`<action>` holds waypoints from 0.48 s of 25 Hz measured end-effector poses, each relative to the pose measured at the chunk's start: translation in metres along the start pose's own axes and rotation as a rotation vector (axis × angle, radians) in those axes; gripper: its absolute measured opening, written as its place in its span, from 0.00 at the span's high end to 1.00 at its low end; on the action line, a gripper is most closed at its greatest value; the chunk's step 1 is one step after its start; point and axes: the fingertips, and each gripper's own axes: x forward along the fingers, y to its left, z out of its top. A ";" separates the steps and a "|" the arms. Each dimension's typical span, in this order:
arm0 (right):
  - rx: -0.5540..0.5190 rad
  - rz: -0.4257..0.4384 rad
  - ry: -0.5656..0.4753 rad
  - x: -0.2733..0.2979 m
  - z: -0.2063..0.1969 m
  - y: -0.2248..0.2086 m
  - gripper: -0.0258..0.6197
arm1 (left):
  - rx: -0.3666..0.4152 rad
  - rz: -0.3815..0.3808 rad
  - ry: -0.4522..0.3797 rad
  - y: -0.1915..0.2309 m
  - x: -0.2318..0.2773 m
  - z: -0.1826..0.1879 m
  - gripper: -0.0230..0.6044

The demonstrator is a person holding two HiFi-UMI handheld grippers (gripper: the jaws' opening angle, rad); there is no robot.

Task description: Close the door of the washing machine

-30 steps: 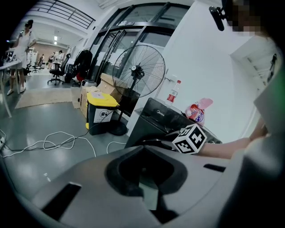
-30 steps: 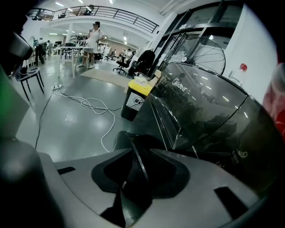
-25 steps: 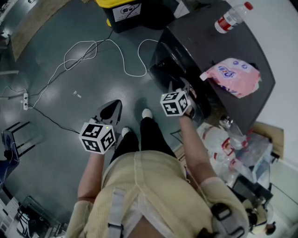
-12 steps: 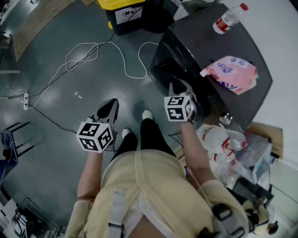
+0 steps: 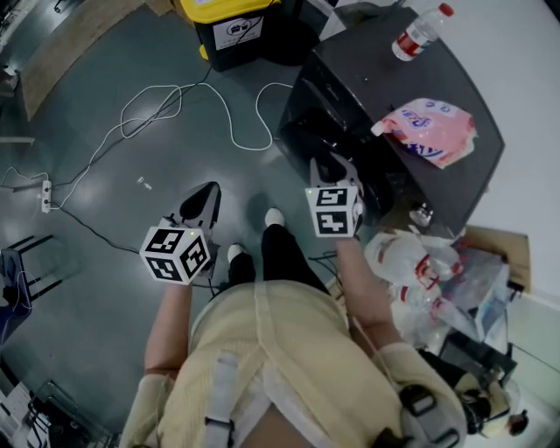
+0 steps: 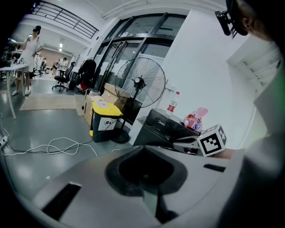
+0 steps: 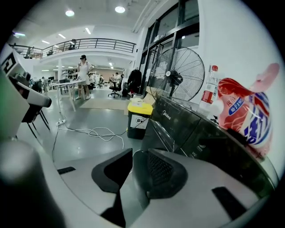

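Observation:
The black washing machine [image 5: 376,79] stands at the upper right, and its glossy dark front [image 7: 178,133] fills the right gripper view. I cannot tell whether the door on that front is latched. My right gripper [image 5: 331,164] hovers just in front of the machine's front face. Its jaws [image 7: 132,156] stand a narrow gap apart with only floor showing between them. My left gripper [image 5: 206,194] hangs over the bare floor to the left, away from the machine. Its tips [image 6: 143,156] meet and hold nothing.
A water bottle [image 5: 416,33] and a pink detergent pouch [image 5: 429,131] lie on the machine's top. A yellow-lidded bin [image 5: 232,26] and a standing fan [image 7: 178,73] are behind it. A white cable [image 5: 175,96] loops on the floor, and plastic bags [image 5: 420,271] are heaped at the right.
My right gripper has lifted and rolled a little in front of the machine. The left gripper has shifted only slightly.

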 end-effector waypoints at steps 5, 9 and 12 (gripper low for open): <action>0.026 0.021 -0.016 -0.014 0.002 0.009 0.82 | -0.001 -0.007 -0.015 -0.002 -0.006 0.001 0.96; 0.047 0.043 -0.031 -0.022 0.003 0.015 0.86 | 0.000 -0.008 -0.023 -0.004 -0.009 0.002 0.96; 0.049 0.053 -0.037 -0.025 0.002 0.018 0.87 | 0.000 -0.008 -0.025 -0.006 -0.009 0.001 0.96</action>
